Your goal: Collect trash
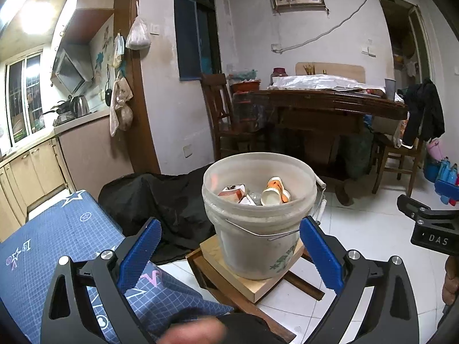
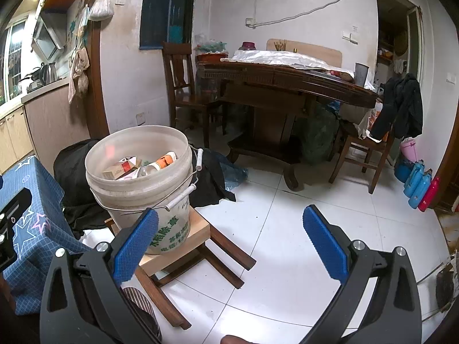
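Note:
A white plastic bucket (image 1: 252, 246) stands on a low wooden stool (image 1: 252, 283). Inside lie trash pieces: an orange and white paper cup (image 1: 275, 192) and a red and white carton (image 1: 232, 192). My left gripper (image 1: 229, 246) is open and empty, its blue pads either side of the bucket's lower wall, nearer the camera. In the right wrist view the bucket (image 2: 172, 223) is at the left with the carton (image 2: 120, 169) and cup (image 2: 163, 162) inside. My right gripper (image 2: 229, 238) is open and empty over the white floor tiles, right of the bucket.
A blue star-patterned cloth (image 1: 57, 238) covers a surface at the left. Black fabric (image 1: 166, 200) lies behind the bucket. A dark wooden table (image 2: 287, 80) and chairs (image 2: 364, 149) stand behind. Bottles (image 2: 421, 186) line the right wall. The right gripper's body (image 1: 430, 229) shows at the left view's right edge.

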The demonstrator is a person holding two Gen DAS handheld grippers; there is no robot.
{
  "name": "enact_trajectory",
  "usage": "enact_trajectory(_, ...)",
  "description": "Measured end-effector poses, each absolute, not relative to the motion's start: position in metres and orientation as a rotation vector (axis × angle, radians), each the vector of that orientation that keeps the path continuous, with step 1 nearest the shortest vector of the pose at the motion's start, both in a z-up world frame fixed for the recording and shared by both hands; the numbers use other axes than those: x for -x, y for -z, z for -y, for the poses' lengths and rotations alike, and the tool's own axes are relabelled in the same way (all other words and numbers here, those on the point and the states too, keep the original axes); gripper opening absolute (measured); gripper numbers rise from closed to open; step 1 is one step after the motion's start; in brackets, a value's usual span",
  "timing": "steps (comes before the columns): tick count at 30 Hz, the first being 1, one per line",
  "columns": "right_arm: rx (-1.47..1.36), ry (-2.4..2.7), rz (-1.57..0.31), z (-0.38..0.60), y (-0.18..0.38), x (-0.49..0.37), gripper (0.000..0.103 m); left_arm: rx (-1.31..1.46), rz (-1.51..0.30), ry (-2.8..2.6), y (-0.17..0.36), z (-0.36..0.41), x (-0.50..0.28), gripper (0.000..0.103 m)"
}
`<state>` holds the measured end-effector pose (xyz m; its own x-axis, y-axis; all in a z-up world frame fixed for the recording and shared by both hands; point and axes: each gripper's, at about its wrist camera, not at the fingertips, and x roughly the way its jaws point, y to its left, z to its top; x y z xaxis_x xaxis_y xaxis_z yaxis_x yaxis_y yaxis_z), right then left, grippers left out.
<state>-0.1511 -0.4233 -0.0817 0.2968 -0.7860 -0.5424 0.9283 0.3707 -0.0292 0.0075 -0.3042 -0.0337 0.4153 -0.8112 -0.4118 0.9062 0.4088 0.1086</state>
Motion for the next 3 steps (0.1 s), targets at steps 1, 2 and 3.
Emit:
enact_trajectory(1, -0.317, 1.165, -0.521, 0.4230, 0.0816, 0.1511, 0.097, -0.337, -0.319, 1.104, 0.0337, 0.3046, -0.0078, 0.098)
enact_trajectory(2, -0.319, 1.163, -0.523, 0.4227, 0.0817, 0.1509, 0.097, -0.332, -0.327, 1.108, 0.0338, 0.3047, -0.0085, 0.098)
enact_trajectory(3, -0.320, 1.161, -0.525, 0.4224, 0.0818, 0.1508, 0.097, -0.332, -0.329, 1.107, 0.0340, 0.3047, -0.0090, 0.098)
